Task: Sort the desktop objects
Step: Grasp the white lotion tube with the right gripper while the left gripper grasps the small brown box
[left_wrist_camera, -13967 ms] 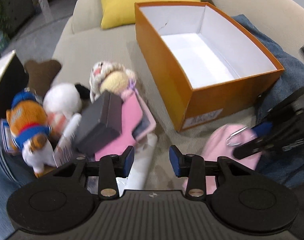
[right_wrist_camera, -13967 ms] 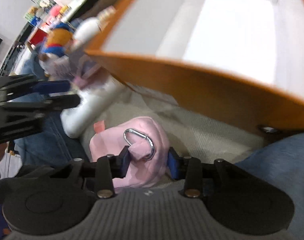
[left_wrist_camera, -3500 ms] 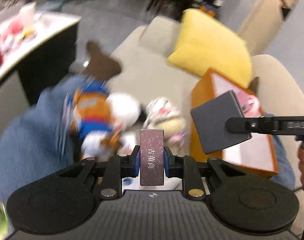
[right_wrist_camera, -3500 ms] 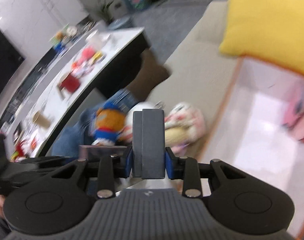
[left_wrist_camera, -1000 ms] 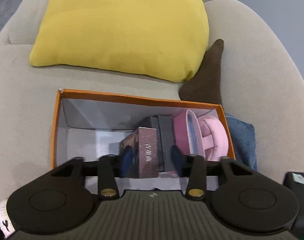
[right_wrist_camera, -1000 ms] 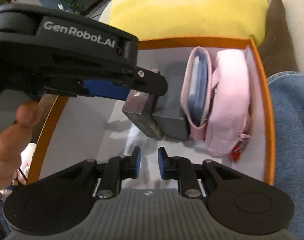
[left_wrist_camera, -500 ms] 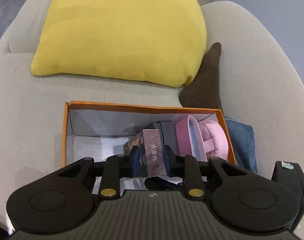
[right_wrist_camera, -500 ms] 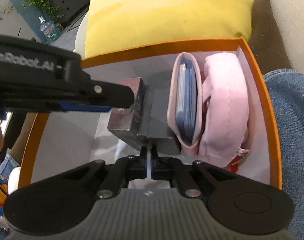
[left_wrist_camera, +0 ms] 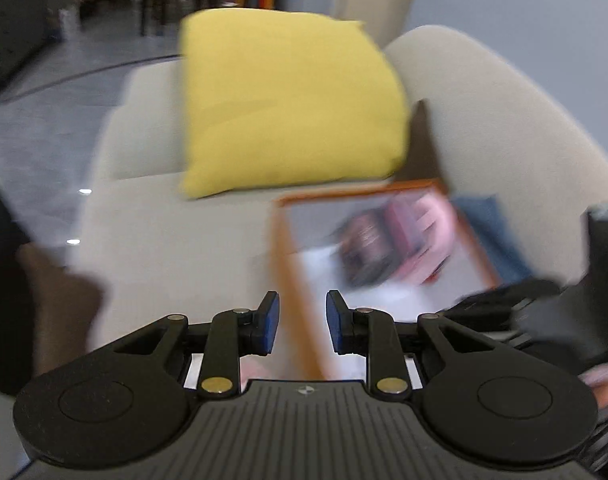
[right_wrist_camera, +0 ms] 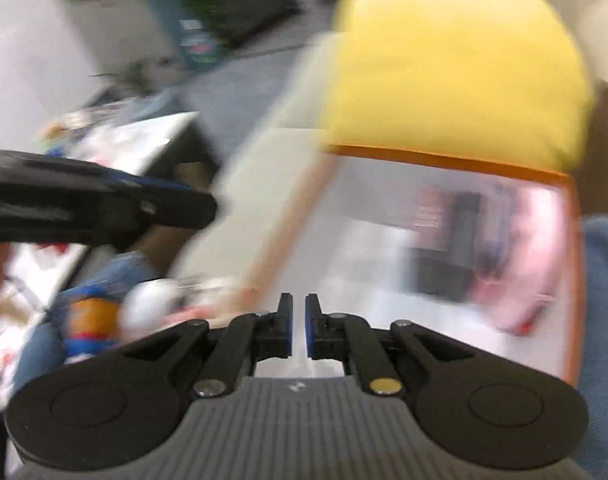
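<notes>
Left tongs [left_wrist_camera: 300, 322] stand parted and empty over the sofa seat [left_wrist_camera: 164, 216], beside the orange box's [left_wrist_camera: 282, 264] near-left edge. Right tongs [right_wrist_camera: 298, 326] are nearly closed, a thin gap showing, gripping nothing.

The next pick is probably a plush toy: slow down first, since both views blur.

Only the right view shows the orange-and-blue plush [right_wrist_camera: 88, 322]; both show sorted pink items [right_wrist_camera: 539, 256] boxed.
</notes>
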### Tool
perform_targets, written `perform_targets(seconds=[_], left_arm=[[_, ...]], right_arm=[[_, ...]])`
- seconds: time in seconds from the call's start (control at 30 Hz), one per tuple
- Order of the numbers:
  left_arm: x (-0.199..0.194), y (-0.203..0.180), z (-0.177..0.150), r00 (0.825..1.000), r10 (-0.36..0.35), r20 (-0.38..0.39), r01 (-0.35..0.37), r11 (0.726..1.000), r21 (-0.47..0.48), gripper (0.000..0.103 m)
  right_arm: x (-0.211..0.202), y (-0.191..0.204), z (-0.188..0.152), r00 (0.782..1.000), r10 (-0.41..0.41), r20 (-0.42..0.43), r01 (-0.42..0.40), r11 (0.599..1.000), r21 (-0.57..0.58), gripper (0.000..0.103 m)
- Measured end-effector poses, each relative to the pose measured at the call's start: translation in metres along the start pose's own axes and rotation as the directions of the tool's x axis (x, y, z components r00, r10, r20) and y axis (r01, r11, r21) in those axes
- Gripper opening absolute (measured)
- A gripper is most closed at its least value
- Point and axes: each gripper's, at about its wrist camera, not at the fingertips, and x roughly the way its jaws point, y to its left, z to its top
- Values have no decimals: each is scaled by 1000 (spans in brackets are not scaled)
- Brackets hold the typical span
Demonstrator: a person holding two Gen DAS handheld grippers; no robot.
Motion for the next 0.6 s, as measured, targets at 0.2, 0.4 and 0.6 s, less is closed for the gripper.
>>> perform_targets(seconds=[0.2,0.4,0.6], left_arm=[[-37,57,-88,982,177,-72,-186,973,-137,29],[-48,82,-163,961,229,-157,-263,931,-251,35],[-27,91,-197,951,223,-213,-282,909,-306,58]], right_arm=[[22,86,-54,990,118,-75,-126,984,-128,12],[88,121,-96,968,131,-216,-163,977,-139,14],[124,122,-110,953,41,-301,-88,986,-143,35]])
